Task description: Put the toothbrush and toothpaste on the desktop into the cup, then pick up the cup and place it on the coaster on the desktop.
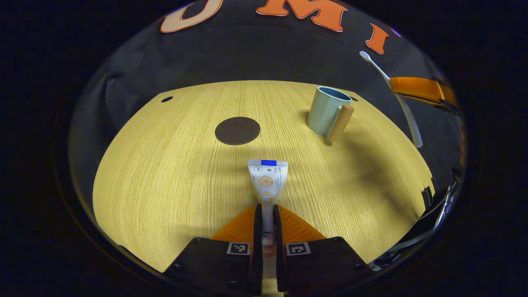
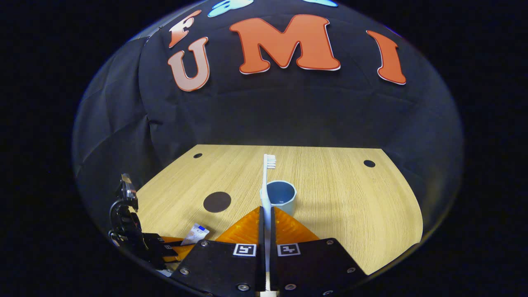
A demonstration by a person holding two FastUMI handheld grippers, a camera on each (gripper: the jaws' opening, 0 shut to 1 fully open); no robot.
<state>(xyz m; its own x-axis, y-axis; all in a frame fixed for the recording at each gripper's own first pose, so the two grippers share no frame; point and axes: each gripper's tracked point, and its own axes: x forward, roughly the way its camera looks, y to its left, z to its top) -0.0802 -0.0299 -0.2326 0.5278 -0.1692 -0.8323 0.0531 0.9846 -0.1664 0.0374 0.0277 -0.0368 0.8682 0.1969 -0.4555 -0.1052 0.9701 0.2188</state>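
Left claw (image 1: 267,214) is clamped on the toothpaste (image 1: 267,178), tube held just above the worktop (image 1: 165,173). Right claw (image 2: 266,218) is closed on the toothbrush (image 2: 267,181), bristles up, over the empty cup (image 2: 280,197). Coaster (image 1: 237,130) lies bare, left of the cup.

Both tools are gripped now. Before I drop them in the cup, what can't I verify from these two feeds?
- Toothpaste cap end: left gripper view, hidden between the left gripper fingers.
- Toothbrush handle end: right gripper view, swallowed by the right gripper.
- Cup inside bottom: both views, rim and wall block it.
- Tube print: too small.
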